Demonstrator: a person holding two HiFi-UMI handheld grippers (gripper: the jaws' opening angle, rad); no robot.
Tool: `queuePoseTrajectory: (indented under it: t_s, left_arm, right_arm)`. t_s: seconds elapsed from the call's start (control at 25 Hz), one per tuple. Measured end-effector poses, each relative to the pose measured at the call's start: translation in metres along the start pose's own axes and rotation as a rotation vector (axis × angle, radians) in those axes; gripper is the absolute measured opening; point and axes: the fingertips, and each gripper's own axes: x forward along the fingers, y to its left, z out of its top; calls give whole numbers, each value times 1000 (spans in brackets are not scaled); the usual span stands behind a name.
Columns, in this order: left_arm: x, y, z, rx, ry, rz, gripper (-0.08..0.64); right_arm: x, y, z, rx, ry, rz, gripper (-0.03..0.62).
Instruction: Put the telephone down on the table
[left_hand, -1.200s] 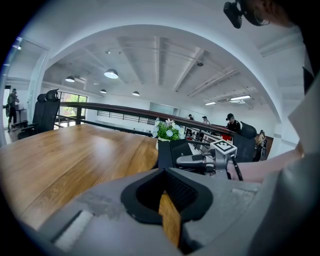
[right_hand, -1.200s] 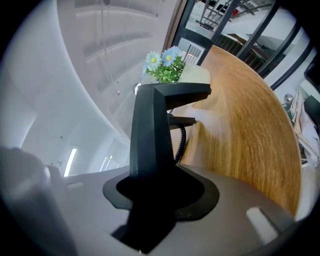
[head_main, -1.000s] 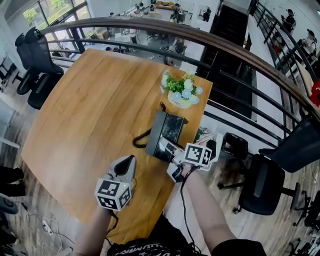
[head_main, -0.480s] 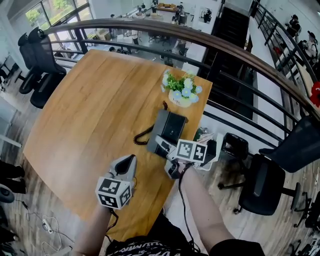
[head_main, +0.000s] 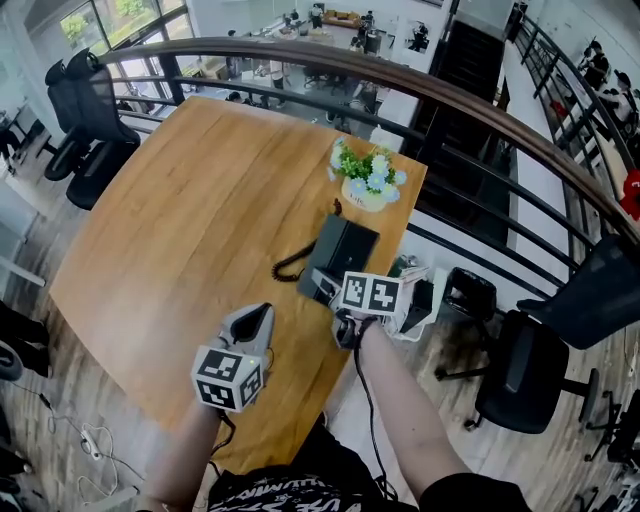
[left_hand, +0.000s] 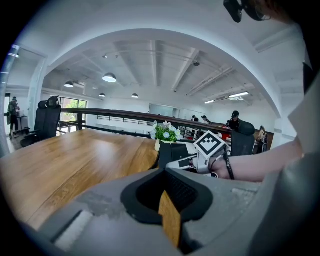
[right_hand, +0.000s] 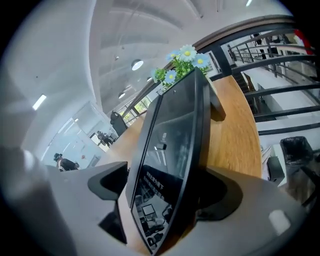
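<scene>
The black telephone lies on the wooden table close to its right edge, its coiled cord trailing to the left. My right gripper is at the phone's near end. In the right gripper view the telephone stands between the opening jaws of that gripper, with a gap at the left pad. My left gripper hovers over the table's near part, shut and holding nothing. From the left gripper view the telephone shows ahead.
A pot of white and blue flowers stands just behind the phone. The table edge runs right beside the phone, with a curved railing and black office chairs beyond it. More black chairs stand far left.
The right gripper has rolled at the wrist, turning its marker cube, and its jaws have spread apart from the telephone. The left gripper has barely shifted.
</scene>
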Motion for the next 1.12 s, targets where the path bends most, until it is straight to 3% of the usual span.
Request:
queuePoseTrajectory:
  t_s: [0.4,0.6,0.84,1.12]
  left_arm:
    - [-41,4,-4,2,-21,20,2]
    - [-65,6,-10,-11,-27,18,2]
    - [-87,1,-16,-29,-46,12,2]
    - [-131,-5,-12,-34,-97,7,2]
  right_arm:
    - [-15,-11,-8,-7,-50,-91,430]
    - [-31,-14,-7,-106,-77,-163,414]
    - [-71,5,-5,-115,-170,-200,402]
    - [-128,65,-7,-225,-306,-208,283]
